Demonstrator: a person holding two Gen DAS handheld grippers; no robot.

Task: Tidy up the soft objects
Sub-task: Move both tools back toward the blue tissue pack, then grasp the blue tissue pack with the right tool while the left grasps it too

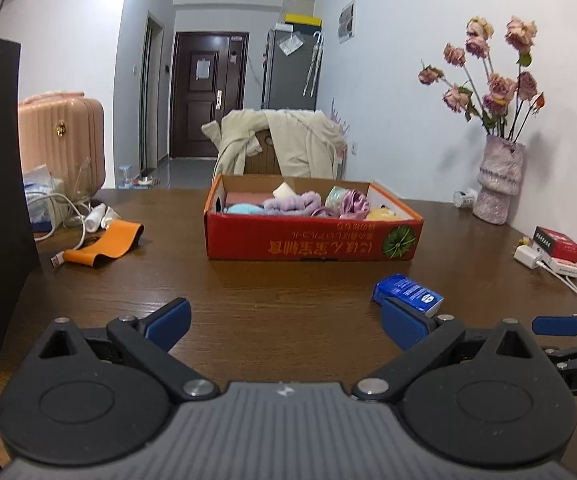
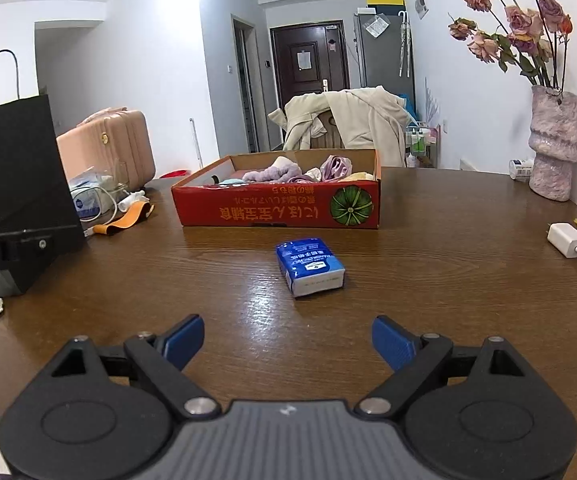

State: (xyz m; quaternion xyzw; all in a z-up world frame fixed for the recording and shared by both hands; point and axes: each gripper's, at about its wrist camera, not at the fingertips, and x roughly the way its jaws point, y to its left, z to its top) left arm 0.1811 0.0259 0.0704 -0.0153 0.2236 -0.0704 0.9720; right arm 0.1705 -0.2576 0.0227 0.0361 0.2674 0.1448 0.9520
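Observation:
A red cardboard box stands mid-table and holds several soft items: purple cloth, a light blue piece, a yellow plush, pink fabric. A blue tissue pack lies on the table in front of the box, just ahead of my right gripper, which is open and empty. In the left wrist view the pack sits by my right fingertip. My left gripper is open and empty, low over the table. An orange soft band lies at the left.
A black paper bag stands at the left with a pink suitcase, cables and packets behind it. A vase of dried roses, a white charger and red boxes line the right wall. A coat-draped chair stands behind the table.

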